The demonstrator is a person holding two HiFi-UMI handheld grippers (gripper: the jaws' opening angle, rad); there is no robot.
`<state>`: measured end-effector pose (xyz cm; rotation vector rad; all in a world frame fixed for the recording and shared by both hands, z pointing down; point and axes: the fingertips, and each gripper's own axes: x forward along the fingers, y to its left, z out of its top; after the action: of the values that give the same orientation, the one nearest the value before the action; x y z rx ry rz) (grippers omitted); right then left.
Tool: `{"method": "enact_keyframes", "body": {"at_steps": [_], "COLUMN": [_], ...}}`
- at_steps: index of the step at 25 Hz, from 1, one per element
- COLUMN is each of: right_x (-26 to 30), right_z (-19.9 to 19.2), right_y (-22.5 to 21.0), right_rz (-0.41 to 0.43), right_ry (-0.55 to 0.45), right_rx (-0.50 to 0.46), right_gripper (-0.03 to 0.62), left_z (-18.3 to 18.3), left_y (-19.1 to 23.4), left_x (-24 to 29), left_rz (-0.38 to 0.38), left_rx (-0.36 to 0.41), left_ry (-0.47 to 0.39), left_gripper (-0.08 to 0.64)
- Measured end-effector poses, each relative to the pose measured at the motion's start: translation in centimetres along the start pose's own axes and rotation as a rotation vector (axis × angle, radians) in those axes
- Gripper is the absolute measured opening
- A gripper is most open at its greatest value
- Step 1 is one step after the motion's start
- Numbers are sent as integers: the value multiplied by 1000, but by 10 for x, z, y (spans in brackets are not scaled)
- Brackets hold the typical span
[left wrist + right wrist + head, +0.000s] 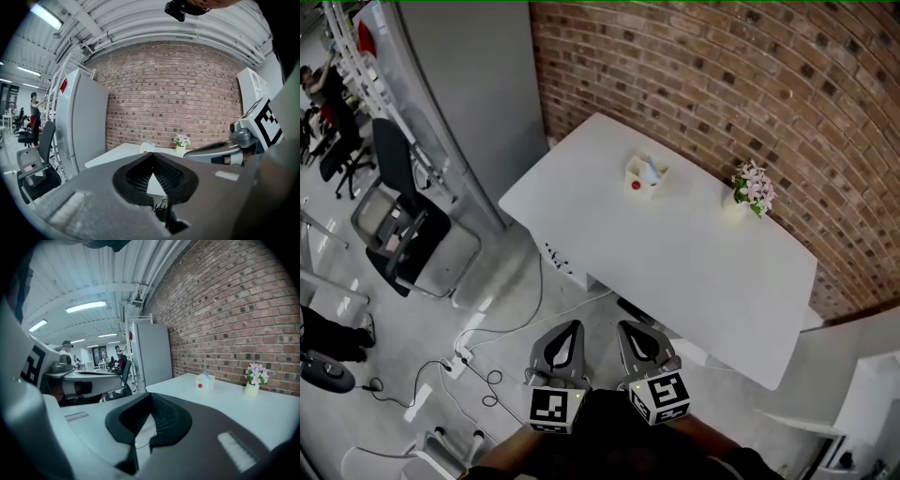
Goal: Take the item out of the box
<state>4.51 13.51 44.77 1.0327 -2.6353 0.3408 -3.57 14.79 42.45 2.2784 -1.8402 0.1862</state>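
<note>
Reach phase: left gripper [565, 328] and right gripper [635, 330] hanging closed, gripping nothing, short of table [694, 272]. Box [646, 174] sitting well away. Next: closing distance, opening one claw.

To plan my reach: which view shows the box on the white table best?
The head view: it looks down into the open top of the box. The right gripper view shows its side with a red dot; the left gripper view shows it small and distant.
</note>
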Motion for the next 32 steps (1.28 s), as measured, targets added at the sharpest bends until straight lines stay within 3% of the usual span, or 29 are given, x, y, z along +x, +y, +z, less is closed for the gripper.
{"method": "enact_keyframes", "body": {"at_steps": [15,24,32], "right_x": [64,104,150], "right_z": [37,47,59], "right_y": [4,-11,-48], "right_rz": [-102,-87,-53], "right_ry": [-21,-12,1], "right_rx": [-18,-19,-31], "right_gripper": [2,2,2], "left_z": [18,22,35], "left_y": [68,92,109], "left_x": [27,59,119], "left_rz": [-80,-71,-46], "left_rx": [0,7,11], "left_ry": [-29,-15,-11], "left_gripper": [5,5,5]}}
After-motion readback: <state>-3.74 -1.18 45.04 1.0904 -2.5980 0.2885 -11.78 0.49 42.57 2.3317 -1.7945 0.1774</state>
